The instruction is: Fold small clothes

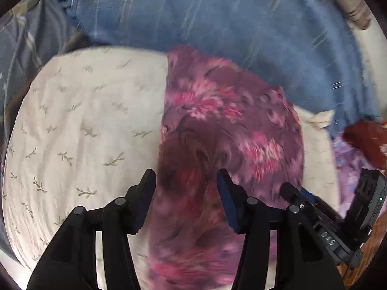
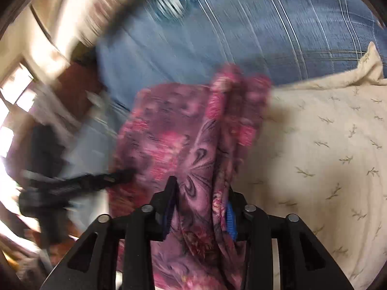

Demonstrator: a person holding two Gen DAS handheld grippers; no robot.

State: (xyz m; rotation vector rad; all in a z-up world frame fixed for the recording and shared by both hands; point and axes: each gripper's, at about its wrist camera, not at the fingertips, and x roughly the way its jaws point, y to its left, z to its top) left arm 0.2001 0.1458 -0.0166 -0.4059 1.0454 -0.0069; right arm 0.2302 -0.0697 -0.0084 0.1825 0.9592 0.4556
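A purple cloth with pink flowers (image 1: 217, 111) lies spread over a cream pillow with a leaf print (image 1: 84, 120). My left gripper (image 1: 186, 183) hovers over the cloth's near part with its fingers well apart. The fabric runs under both fingers without bunching, so it looks open. In the right wrist view my right gripper (image 2: 200, 193) is shut on a gathered fold of the same cloth (image 2: 169, 125), which rises in pleats from between the pads. The right gripper's body (image 1: 321, 220) shows at the lower right of the left wrist view. The left gripper (image 2: 72, 183) is a dark blur at the left of the right wrist view.
A blue striped bedsheet (image 1: 217, 19) covers the bed behind the pillow (image 2: 326, 145). A dark red garment (image 1: 362, 140) and a lilac one (image 1: 350, 169) lie at the right edge. Bright windows (image 2: 14, 96) and blurred furniture fill the left of the right wrist view.
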